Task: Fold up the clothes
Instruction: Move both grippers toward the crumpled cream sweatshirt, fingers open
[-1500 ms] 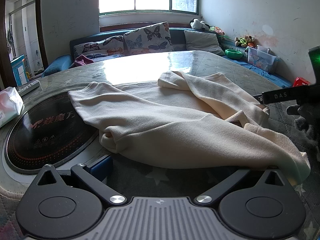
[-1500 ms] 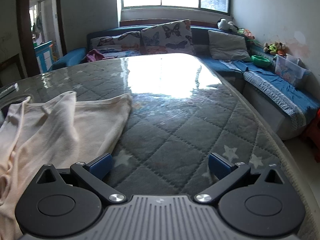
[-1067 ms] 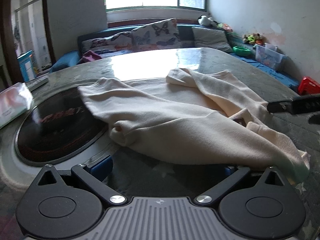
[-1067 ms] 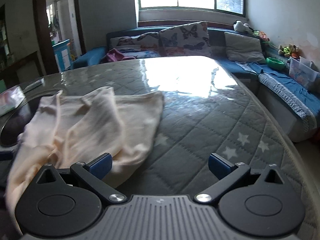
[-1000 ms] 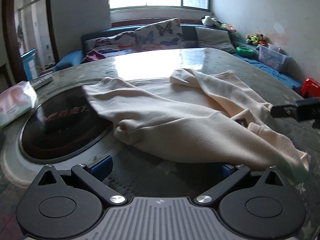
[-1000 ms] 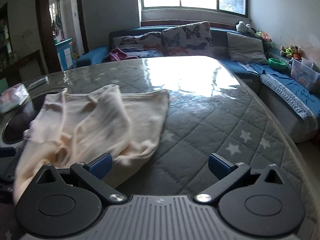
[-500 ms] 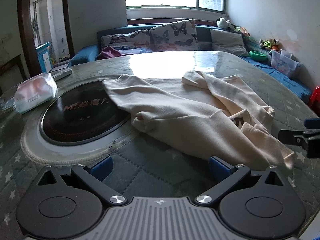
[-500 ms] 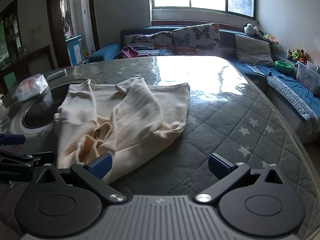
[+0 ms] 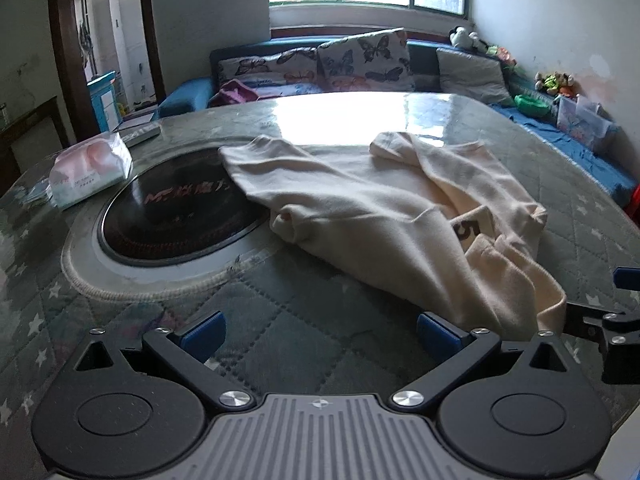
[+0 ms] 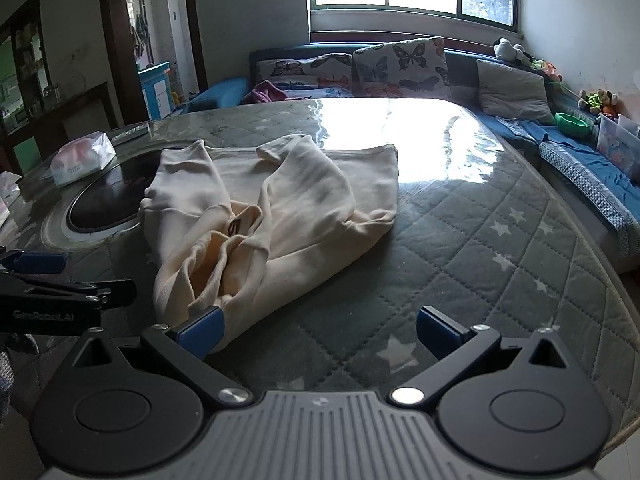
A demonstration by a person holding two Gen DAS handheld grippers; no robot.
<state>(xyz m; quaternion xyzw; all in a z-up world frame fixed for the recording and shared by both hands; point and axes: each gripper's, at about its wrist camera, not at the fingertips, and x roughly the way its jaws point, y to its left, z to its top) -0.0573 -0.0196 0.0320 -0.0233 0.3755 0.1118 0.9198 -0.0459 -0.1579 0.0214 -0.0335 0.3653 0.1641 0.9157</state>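
A cream sweatshirt (image 9: 384,216) lies crumpled on the quilted table, sleeves thrown across the body and a neck label showing. In the right wrist view the same sweatshirt (image 10: 276,216) spreads from the middle towards the near left. My left gripper (image 9: 320,328) is open, low over the table's near edge, its right finger close to the garment's near hem. My right gripper (image 10: 320,328) is open too, its left finger touching or just short of the hem. Neither holds cloth. Each gripper shows at the other view's edge.
A dark round hotplate (image 9: 176,212) is set in the table (image 9: 280,312) at the left, partly under the sweatshirt. A tissue pack (image 9: 88,172) and a remote (image 9: 140,134) lie beyond it. Sofa cushions (image 10: 400,64), toys and a plastic box (image 10: 620,144) line the far and right walls.
Both grippers have pulled back towards the table's near edge and risen, so more table and the whole sweatshirt now show. The sweatshirt itself lies as before.
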